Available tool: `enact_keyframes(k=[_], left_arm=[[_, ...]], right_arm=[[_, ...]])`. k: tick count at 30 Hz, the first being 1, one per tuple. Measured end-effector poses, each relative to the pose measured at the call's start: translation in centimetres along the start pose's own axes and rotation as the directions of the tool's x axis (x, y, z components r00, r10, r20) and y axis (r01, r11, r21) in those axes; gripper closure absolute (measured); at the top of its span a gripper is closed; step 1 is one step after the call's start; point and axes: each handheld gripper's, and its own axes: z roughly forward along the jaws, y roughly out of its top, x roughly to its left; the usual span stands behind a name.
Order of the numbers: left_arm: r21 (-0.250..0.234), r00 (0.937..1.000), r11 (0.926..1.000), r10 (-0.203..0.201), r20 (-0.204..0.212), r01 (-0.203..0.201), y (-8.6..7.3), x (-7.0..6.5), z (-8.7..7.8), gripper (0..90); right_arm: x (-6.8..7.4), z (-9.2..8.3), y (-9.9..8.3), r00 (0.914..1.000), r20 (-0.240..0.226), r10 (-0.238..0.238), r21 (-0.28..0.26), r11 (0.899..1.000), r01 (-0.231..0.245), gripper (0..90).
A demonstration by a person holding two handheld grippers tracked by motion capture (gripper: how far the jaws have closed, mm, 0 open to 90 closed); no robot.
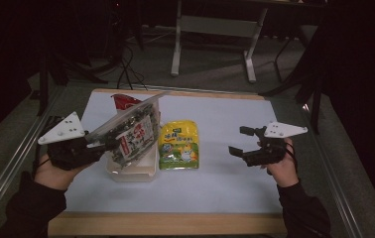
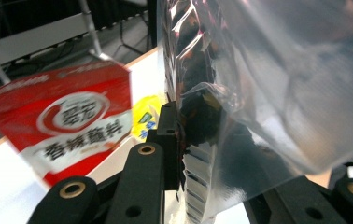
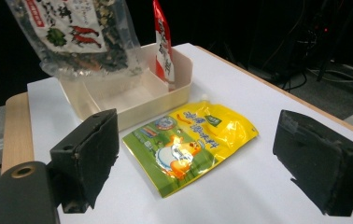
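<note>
- Nearest to you, your right gripper [image 1: 238, 140] sits over bare tabletop on the right side, jaws wide apart and nothing between them. In the right gripper view the two black pads frame the yellow packet from a distance, not touching it.
- Your left gripper [image 1: 107, 145] is on the left at about the same depth, clamped on the edge of the clear seaweed bag [image 1: 131, 131]. In the left gripper view you can see the crinkled plastic [image 2: 221, 93] pinched right at the jaws.
- That bag hangs tilted in the air, its lower end over the open white tray [image 1: 148, 171]. Whether it touches the tray's floor, can't tell from here.
- The yellow packet [image 1: 179, 145] lies flat on the white table [image 1: 225, 183], just beside the tray's right wall and well apart from your right gripper.
- Farther back, a red packet [image 1: 122, 101] stands on end in the far part of the tray, leaning on its wall. It's clearer in the right gripper view [image 3: 163, 46].
</note>
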Motion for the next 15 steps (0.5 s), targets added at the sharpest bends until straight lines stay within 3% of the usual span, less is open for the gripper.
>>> enact_keyframes(k=[7, 15], left_arm=[[-0.007, 0.9991, 0.9997, -0.022, -0.038, 0.021, -0.5, 1.8, 0.6, 76.5], [0.063, 0.9994, 0.9978, -0.020, -0.027, 0.021, -0.7, 3.0, 2.2, 76.4]], right_arm=[[-0.2, 0.0, -0.3, 0.9999, 0.000, 0.011, -0.002, 1.000, -0.011, 14.2], [-0.3, -0.1, -0.5, 0.9998, -0.005, 0.018, -0.002, 1.000, -0.018, 14.2]])
